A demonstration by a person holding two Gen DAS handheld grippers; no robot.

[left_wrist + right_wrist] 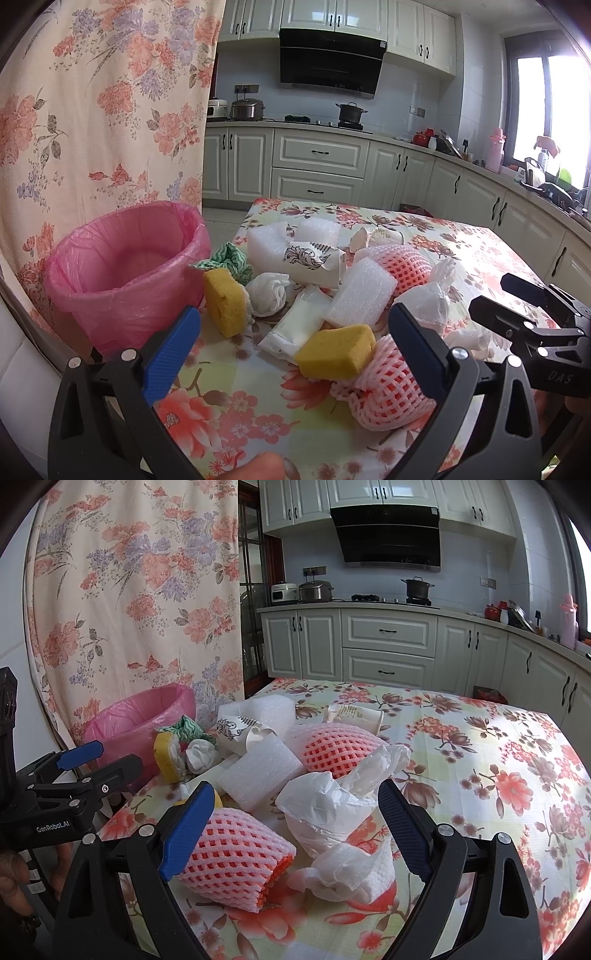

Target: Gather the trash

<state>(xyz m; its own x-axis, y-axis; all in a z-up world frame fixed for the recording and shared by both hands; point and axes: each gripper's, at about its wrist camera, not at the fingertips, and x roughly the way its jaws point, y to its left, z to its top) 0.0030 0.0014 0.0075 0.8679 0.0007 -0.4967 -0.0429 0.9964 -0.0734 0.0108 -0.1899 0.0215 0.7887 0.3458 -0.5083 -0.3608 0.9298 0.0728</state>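
Observation:
A heap of trash lies on the floral tablecloth (491, 258): two yellow sponges (336, 350) (225, 306), white foam blocks (356, 295), pink foam fruit nets (384, 391) (236, 856), crushed paper cups (314, 264) and crumpled tissue (332, 812). A bin with a pink liner (122, 273) stands at the table's left edge. My left gripper (295, 336) is open above the near sponge. My right gripper (295, 812) is open around the tissue and a pink net, touching neither that I can see. Each gripper shows in the other's view.
A floral curtain (103, 110) hangs behind the bin. Kitchen cabinets (317, 166), a counter with cookers and a pot (351, 112) run along the back and right. The right half of the table (498, 775) carries only the cloth.

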